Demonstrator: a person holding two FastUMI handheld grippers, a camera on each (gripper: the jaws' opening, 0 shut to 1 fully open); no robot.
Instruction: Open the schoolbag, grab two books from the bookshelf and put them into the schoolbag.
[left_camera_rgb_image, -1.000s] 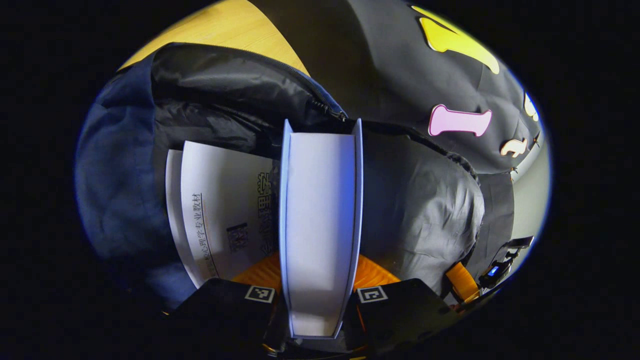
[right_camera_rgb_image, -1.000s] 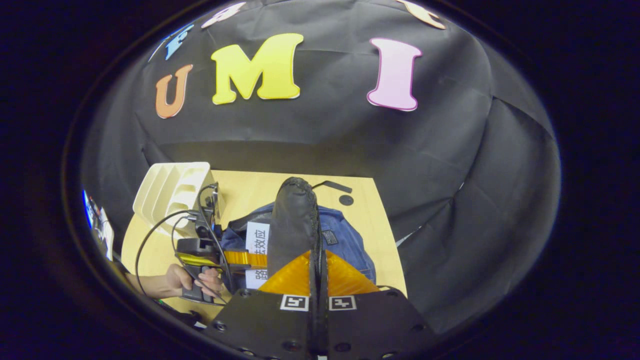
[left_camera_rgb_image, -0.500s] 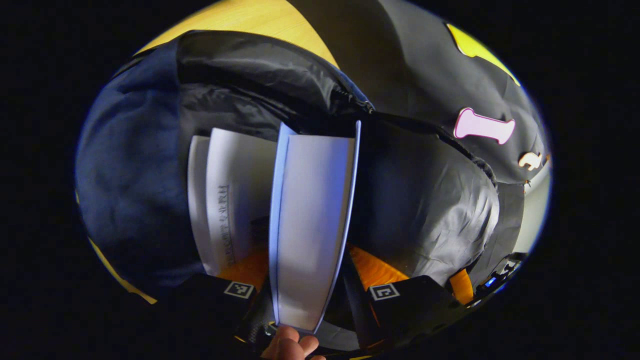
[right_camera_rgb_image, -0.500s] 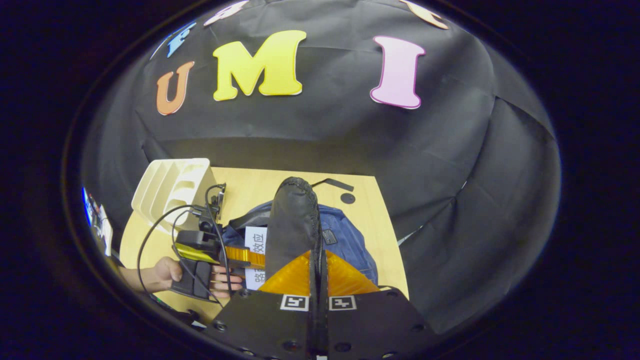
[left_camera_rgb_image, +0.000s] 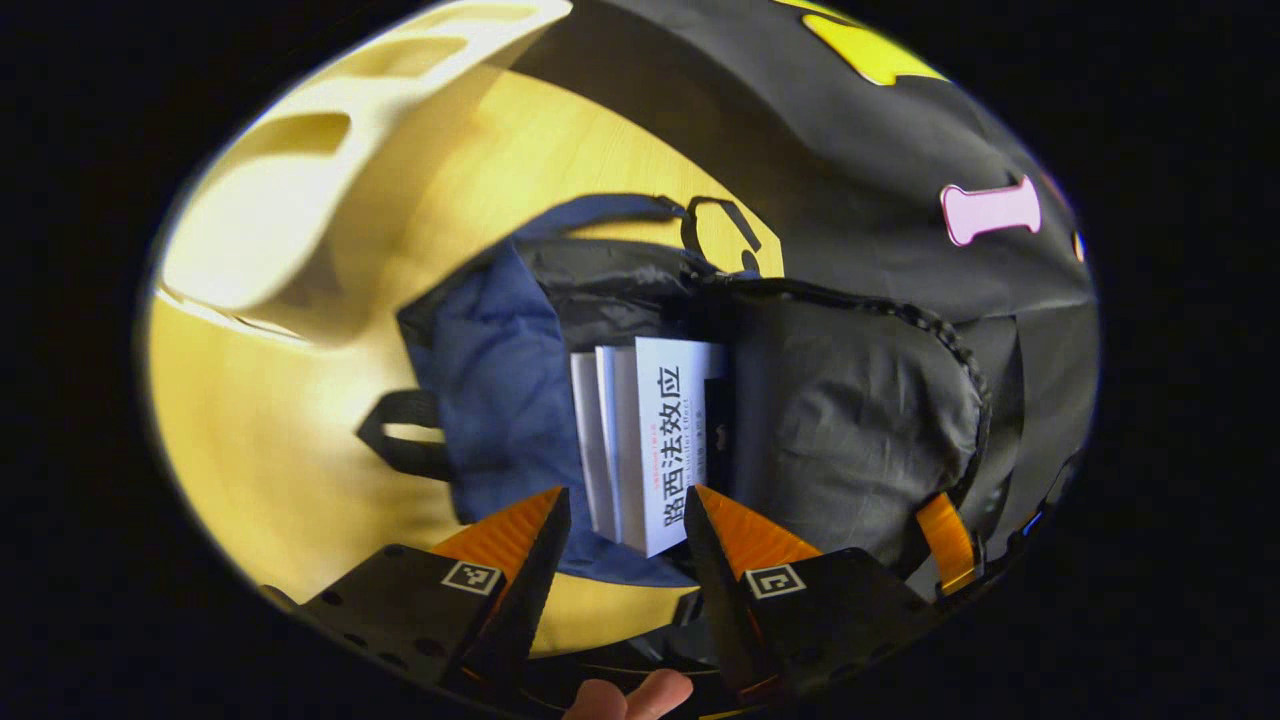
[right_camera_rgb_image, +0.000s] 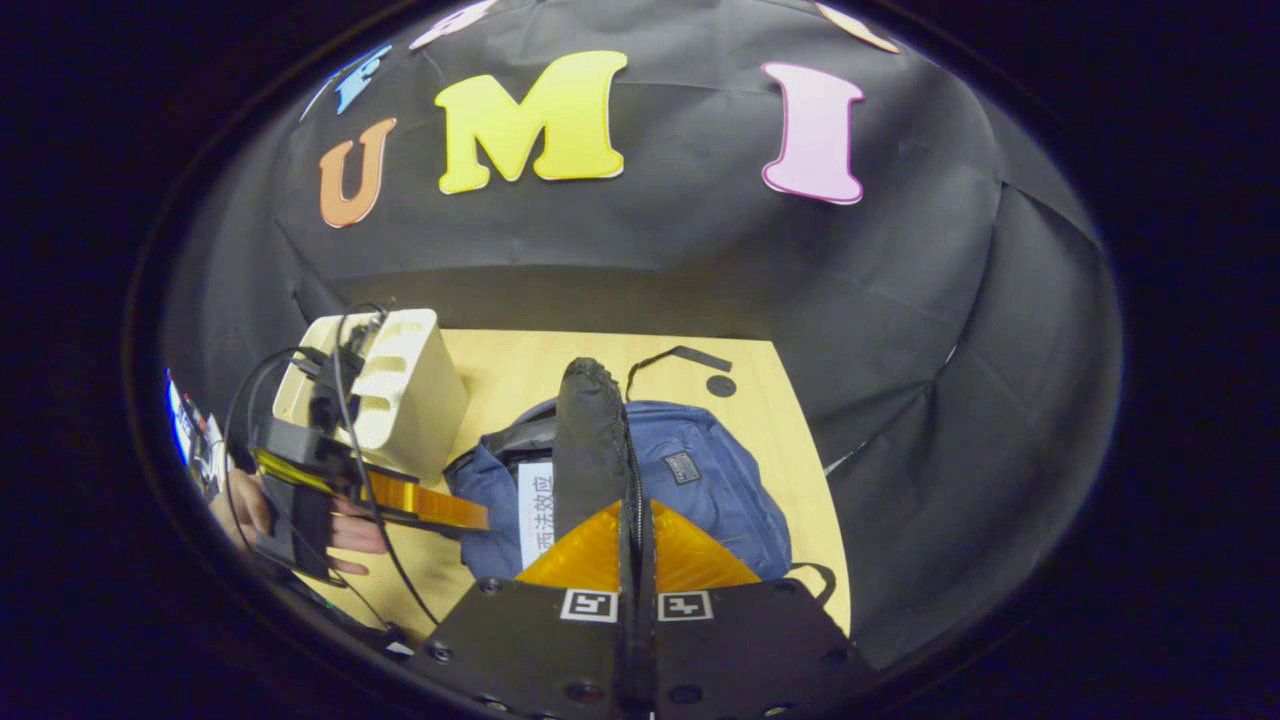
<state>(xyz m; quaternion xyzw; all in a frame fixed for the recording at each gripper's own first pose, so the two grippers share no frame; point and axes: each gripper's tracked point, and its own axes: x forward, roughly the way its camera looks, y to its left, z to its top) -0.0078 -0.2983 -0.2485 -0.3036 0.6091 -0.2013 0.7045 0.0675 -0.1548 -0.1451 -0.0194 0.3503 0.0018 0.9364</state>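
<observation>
The blue schoolbag (left_camera_rgb_image: 490, 400) (right_camera_rgb_image: 700, 480) lies open on the wooden table (left_camera_rgb_image: 300, 440). Two white books (left_camera_rgb_image: 650, 440) sit side by side in its mouth, and the front one (right_camera_rgb_image: 537, 510) has dark print on its cover. My left gripper (left_camera_rgb_image: 625, 520) (right_camera_rgb_image: 470, 515) is open and empty, just short of the books' near ends. My right gripper (right_camera_rgb_image: 635, 520) is shut on the bag's black-lined flap (right_camera_rgb_image: 590, 440) (left_camera_rgb_image: 850, 420) and holds it upright. One right finger (left_camera_rgb_image: 940, 540) shows at the flap's edge.
The cream bookshelf (left_camera_rgb_image: 300, 180) (right_camera_rgb_image: 400, 390) stands on the table left of the bag. A hand (right_camera_rgb_image: 340, 520) holds the left gripper, with cables trailing from it. A bag strap (left_camera_rgb_image: 400, 450) lies on the table. The black cloth wall (right_camera_rgb_image: 650, 260) closes the back.
My left gripper has let go of the book and drawn back out of the bag. The book now rests inside beside the first one. The right gripper still holds the flap.
</observation>
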